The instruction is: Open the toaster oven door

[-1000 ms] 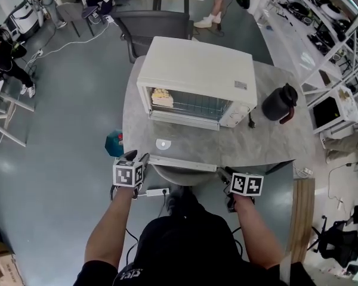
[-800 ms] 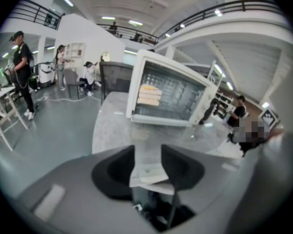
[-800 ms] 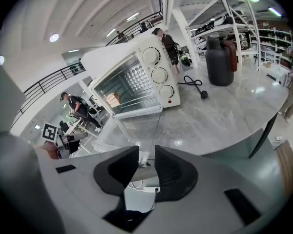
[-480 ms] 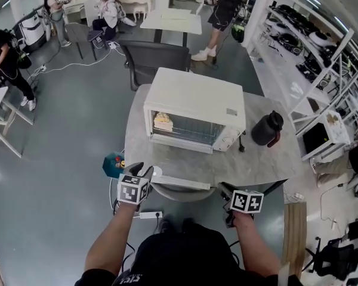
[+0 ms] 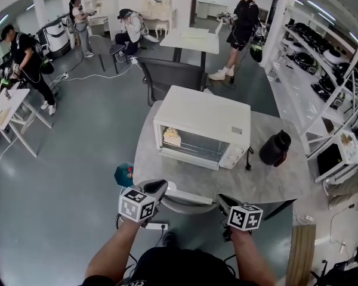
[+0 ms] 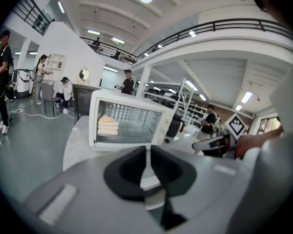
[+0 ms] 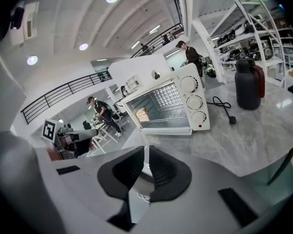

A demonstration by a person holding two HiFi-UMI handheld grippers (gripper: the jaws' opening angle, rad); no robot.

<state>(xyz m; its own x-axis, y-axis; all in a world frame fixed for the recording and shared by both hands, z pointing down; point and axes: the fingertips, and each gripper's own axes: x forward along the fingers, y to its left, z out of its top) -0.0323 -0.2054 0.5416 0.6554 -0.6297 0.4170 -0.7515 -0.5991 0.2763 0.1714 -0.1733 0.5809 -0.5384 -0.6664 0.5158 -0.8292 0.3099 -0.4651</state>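
Head view: a grey marble-topped table (image 5: 274, 180) is shown bearing a white boxy toaster oven (image 5: 203, 121), its glass door (image 7: 166, 129) let down flat; a black jug (image 5: 275, 148) is set beside it; the left gripper (image 5: 158, 186) and right gripper (image 5: 222, 200) are being closed on nothing, jaws almost together.

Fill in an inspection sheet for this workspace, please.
Surface: grey marbled table, rounded near edge.
Job's things: white toaster oven, door looks shut; pale food inside, left.
Clutter: dark jug right of oven; white bar at near edge.
Grippers: left gripper and right gripper near the table's front edge, jaws closing, nothing between them.
Cables: black plug lying beside oven; power strip on floor.
Surroundings: people, grey chair, shelves at right.
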